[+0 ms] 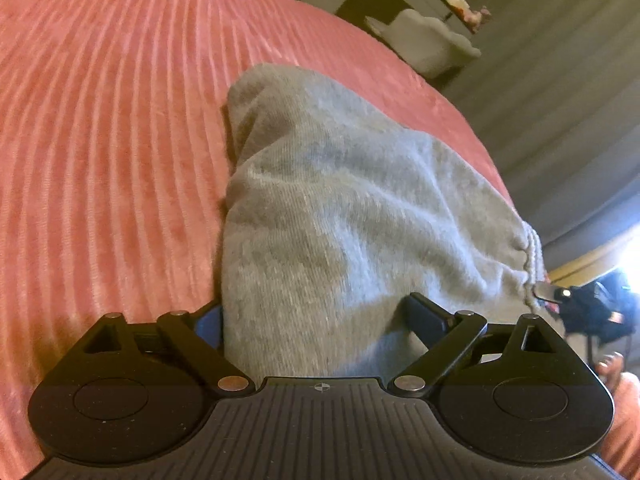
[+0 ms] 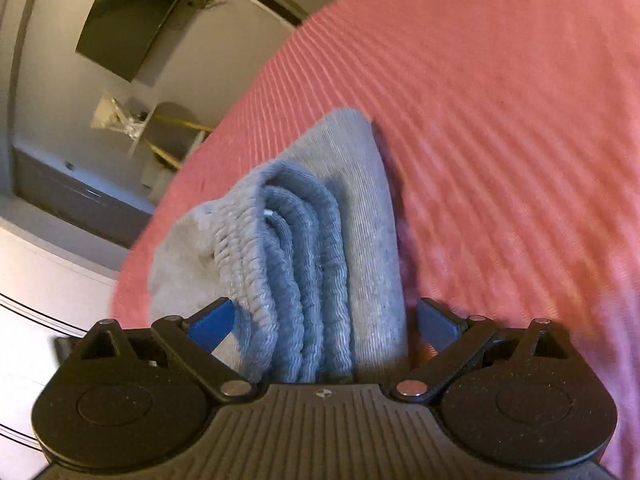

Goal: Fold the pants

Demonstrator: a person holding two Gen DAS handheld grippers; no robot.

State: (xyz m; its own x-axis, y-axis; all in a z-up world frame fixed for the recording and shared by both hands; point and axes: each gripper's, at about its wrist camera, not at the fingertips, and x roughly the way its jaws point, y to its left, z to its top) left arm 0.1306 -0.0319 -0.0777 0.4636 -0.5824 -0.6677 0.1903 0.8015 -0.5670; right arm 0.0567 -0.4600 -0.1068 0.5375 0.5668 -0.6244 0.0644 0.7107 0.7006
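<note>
Garment: the grey knit cotton sweatpants (image 1: 340, 208) lie on the pink ribbed bedspread (image 1: 112, 128), near the bed's edge, already gathered into a thick, compact bundle.
Layers: in the right wrist view the ribbed elastic waistband (image 2: 288, 264) shows as several stacked curved bands, so I judge the pants folded over more than once.
Left gripper (image 1: 316, 316): jaws wide apart, straddling one end of the bundle; cloth fills the gap between them, and one blue pad is partly hidden behind the fabric.
Right gripper (image 2: 324, 320): jaws wide apart around the waistband end; both blue pads stand beside the cloth without pinching it.
Contact: neither gripper clamps the pants; whether a pad brushes the fabric I cannot tell.
Why so placed: one gripper at each end suggests a squaring-up or release of a finished fold, or a set-up for one last fold. This is a judgement only.
Progress: late stage, judged from the bundle's compactness.
Surroundings: pale upholstered armchair (image 1: 432, 40) and dark-topped furniture beyond the bed; grey low cabinet (image 2: 80, 196) and dark wall panel (image 2: 132, 20) in the right view.
Obstructions: nothing lies on the bedspread near the bundle; the nearby bed edge is the one risk for slipping cloth.
</note>
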